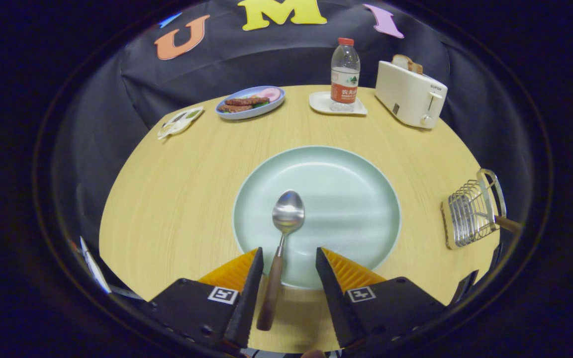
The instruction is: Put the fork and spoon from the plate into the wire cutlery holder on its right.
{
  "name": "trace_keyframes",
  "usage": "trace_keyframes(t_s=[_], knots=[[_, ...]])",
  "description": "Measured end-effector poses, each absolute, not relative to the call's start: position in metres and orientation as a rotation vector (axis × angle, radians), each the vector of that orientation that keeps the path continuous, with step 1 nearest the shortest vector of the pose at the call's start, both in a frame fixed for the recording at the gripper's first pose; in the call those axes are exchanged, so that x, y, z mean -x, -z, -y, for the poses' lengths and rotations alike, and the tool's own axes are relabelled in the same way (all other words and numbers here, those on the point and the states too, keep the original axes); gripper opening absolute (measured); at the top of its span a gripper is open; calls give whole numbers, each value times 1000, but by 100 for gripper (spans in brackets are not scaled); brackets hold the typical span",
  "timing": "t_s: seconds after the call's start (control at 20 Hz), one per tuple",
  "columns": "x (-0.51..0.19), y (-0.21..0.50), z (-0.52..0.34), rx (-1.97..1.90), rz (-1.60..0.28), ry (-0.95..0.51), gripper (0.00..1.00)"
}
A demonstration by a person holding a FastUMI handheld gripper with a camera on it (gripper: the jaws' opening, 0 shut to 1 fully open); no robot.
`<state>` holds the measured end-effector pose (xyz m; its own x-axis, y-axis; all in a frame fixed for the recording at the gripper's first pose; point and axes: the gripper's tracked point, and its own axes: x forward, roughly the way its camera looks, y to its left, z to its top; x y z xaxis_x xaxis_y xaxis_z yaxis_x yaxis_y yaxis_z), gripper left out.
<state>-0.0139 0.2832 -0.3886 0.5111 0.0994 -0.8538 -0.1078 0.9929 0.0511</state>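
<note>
A pale green plate [346, 199] lies on the wooden table just ahead of my fingers. A metal spoon [286, 219] with a brown wooden handle rests on it, bowl toward the plate's middle, handle running back over the near rim between my fingers, closer to the left one. My gripper [289, 258] is open, with neither finger touching the handle. The wire cutlery holder [470, 214] stands to the right of the plate near the table's edge. A brown handle, the fork's as far as I can tell, sticks out of the holder's right side.
Along the far side of the table [177, 189] stand a white toaster [411, 92] with bread in it, a water bottle [344, 74] on a small white tray, a blue dish of food [250, 102] and a small packet [179, 121].
</note>
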Motion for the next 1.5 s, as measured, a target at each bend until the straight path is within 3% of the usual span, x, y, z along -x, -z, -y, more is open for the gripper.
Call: trace_keyframes(t_s=[0.3,0.35,0.45,0.5,0.6,0.95,1.5], knots=[[11,394,-278,10,-1066,-101,8],[13,398,-279,7,-1077,-106,15],[15,396,-277,26,-1085,-105,14],[15,396,-276,33,-1091,-115,4],[15,398,-267,40,-1101,-119,0],[5,336,-236,33,-1109,-141,0],[0,211,-73,35,-1108,-102,0]])
